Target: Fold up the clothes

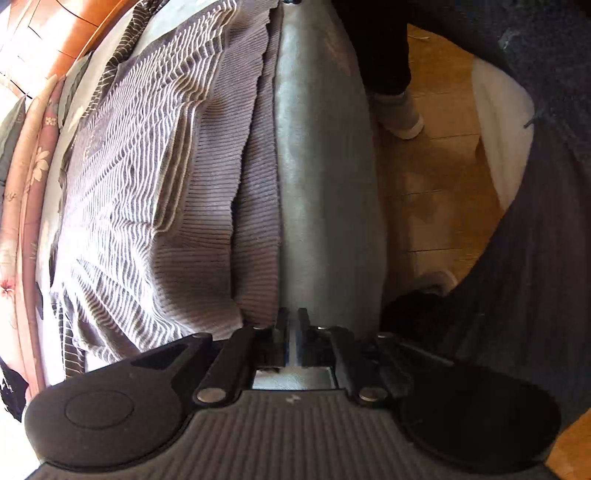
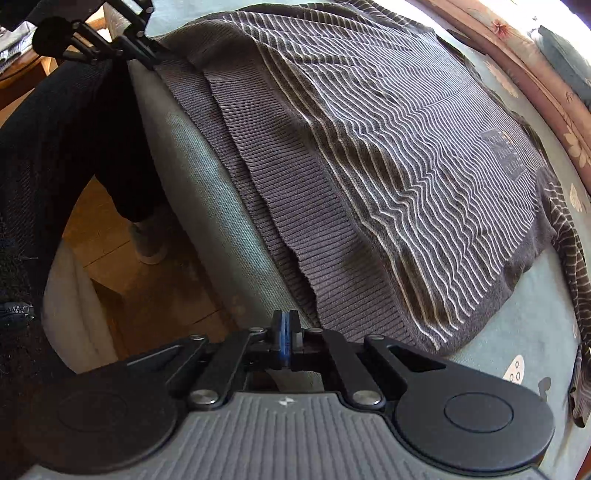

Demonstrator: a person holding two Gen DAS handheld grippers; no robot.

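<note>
A grey-brown sweater [image 1: 147,184] [image 2: 406,147] with white wavy stripes lies flat on the pale blue bed [image 1: 321,184] [image 2: 221,229]. Its ribbed hem [image 1: 255,240] [image 2: 288,203] runs along the bed's near edge. One striped sleeve [image 2: 569,240] trails off at the far right. My left gripper [image 1: 293,332] [image 2: 153,64] is shut at one hem corner, with only bedsheet showing in the thin slit between its fingers. Beside the other hem corner, my right gripper [image 2: 285,339] is shut just off the fabric, holding nothing.
A person's leg in black trousers and a pale-socked foot [image 1: 400,114] [image 2: 147,240] stand on the wooden floor [image 1: 436,184] against the bed's side. Pink floral bedding [image 1: 33,177] [image 2: 535,74] borders the far side of the sweater. Orange wooden furniture [image 1: 62,33] stands beyond.
</note>
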